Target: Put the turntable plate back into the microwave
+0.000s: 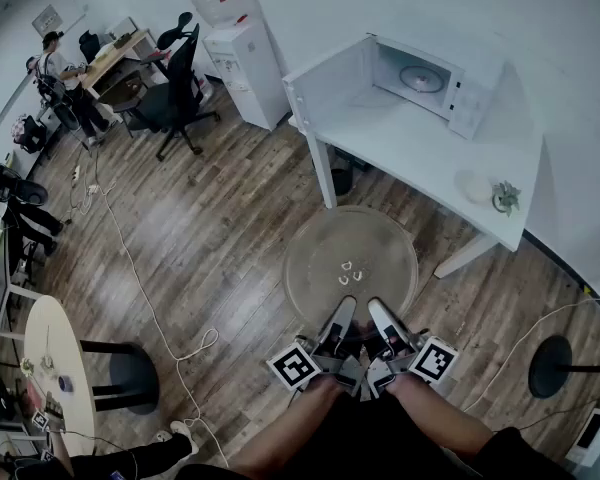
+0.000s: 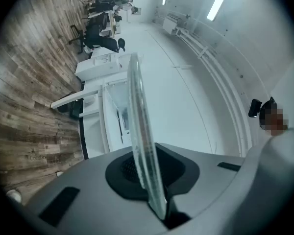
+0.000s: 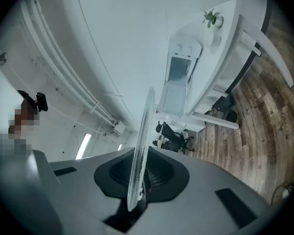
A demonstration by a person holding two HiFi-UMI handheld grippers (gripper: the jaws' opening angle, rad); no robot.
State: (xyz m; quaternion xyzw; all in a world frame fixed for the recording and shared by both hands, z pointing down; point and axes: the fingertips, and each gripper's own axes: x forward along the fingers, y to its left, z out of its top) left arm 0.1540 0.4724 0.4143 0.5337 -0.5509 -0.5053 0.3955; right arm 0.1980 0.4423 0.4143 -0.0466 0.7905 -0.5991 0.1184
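A round clear glass turntable plate (image 1: 350, 266) is held flat above the wooden floor, in front of the white table (image 1: 430, 158). My left gripper (image 1: 340, 320) and right gripper (image 1: 382, 318) are both shut on its near rim, side by side. The plate (image 2: 141, 131) shows edge-on between the jaws in the left gripper view, and again as a thin plate edge (image 3: 141, 155) in the right gripper view. The white microwave (image 1: 435, 80) stands on the table's far end with its door (image 1: 332, 86) swung open to the left; a ring lies inside its cavity.
A small potted plant (image 1: 505, 198) and a white dish (image 1: 473, 185) sit on the table's right part. A black office chair (image 1: 175, 93) and a water dispenser (image 1: 242, 53) stand at the back left. A cable (image 1: 145, 288) trails across the floor. A person (image 1: 60, 83) is at far left.
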